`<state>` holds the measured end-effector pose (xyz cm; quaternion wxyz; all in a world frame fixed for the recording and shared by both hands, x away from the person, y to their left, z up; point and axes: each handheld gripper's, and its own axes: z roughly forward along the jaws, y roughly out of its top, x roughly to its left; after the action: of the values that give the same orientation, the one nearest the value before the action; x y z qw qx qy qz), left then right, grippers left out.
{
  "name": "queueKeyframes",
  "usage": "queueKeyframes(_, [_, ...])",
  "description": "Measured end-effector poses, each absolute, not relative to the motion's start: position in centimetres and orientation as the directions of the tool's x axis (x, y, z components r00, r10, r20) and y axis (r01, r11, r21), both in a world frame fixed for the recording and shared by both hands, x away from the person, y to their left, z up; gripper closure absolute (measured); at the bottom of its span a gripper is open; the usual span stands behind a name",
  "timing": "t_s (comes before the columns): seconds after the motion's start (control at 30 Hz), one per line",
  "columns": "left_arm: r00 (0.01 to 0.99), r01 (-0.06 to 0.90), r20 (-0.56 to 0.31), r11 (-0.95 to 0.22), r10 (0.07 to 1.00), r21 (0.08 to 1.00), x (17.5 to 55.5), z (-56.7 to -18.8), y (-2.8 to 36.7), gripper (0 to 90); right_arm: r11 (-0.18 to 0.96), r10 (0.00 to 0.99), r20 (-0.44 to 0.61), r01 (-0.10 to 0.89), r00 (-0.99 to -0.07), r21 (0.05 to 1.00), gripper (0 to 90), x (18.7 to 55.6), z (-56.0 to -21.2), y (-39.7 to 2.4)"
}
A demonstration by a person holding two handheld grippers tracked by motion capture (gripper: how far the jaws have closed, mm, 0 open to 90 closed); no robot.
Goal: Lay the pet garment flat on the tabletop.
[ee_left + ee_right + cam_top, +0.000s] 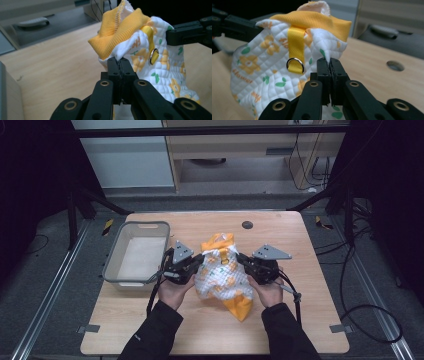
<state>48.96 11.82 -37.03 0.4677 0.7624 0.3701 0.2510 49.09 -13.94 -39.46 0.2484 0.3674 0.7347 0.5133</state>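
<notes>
Pinched between both tools (199, 261) (243, 261): garment (220, 275).

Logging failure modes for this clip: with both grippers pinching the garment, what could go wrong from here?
1. Each gripper, left and right, seems to hold only a thin edge of the quilted garment; pulling apart could slip the fabric out.
2. The metal ring on the yellow strap hangs near the right jaws and might snag.
3. The bin sits close beside the left gripper; a wide swing could knock it.

Wooden table (300, 320) seen from above. Quilted yellow-and-white garment (222, 275) held between left gripper (199, 261) and right gripper (241, 260). Grey bin (112, 257) at left.
</notes>
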Motion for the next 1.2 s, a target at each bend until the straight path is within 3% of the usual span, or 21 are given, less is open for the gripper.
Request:
queueKeyframes(0.13, [0.537,0.299,0.057,-0.253,0.842,0.92,51.2,-37.1,11.0,88.7,0.142,0.871,-0.016,0.221,-0.491,0.965,85.5,50.7,-39.9,-12.8])
queueKeyframes(0.17, [0.521,0.29,0.067,-0.25,0.851,0.924,52.0,-37.1,10.7,88.2,0.14,0.89,-0.03,0.211,-0.454,0.967,82.2,51.3,-40.1,-12.6])
queueKeyframes(0.2, [0.514,0.289,0.059,-0.238,0.856,0.927,52.9,-37.3,10.6,85.3,0.143,0.905,-0.043,0.208,-0.423,0.968,73.0,52.1,-40.3,-12.4])
queueKeyframes(0.27, [0.467,0.311,0.042,-0.208,0.883,0.927,54.2,-37.6,10.5,67.2,0.156,0.932,-0.064,0.236,-0.357,0.959,62.9,53.4,-40.8,-12.3])
queueKeyframes(0.33, [0.46,0.344,-0.004,-0.174,0.888,0.923,54.6,-37.8,10.8,56.5,0.164,0.939,-0.064,0.277,-0.337,0.947,57.8,54.0,-41.2,-12.8])
queueKeyframes(0.47, [0.472,0.362,-0.019,-0.174,0.881,0.916,54.0,-38.3,11.9,48.2,0.179,0.936,-0.069,0.298,-0.345,0.938,52.7,53.6,-41.4,-14.5])
queueKeyframes(0.67, [0.496,0.382,-0.009,-0.209,0.868,0.9,52.6,-38.5,13.5,44.5,0.19,0.924,-0.063,0.31,-0.377,0.931,50.8,51.9,-40.7,-16.9])
queueKeyframes(0.93, [0.537,0.388,0.01,-0.258,0.844,0.885,50.4,-39.2,14.5,43.9,0.206,0.895,-0.041,0.331,-0.444,0.921,50.3,49.3,-40.0,-18.8])
queueKeyframes(1.2, [0.591,0.398,0.045,-0.34,0.805,0.852,48.4,-41.4,14.2,43.0,0.227,0.865,-0.012,0.37,-0.501,0.901,51.3,46.6,-41.4,-19.5])
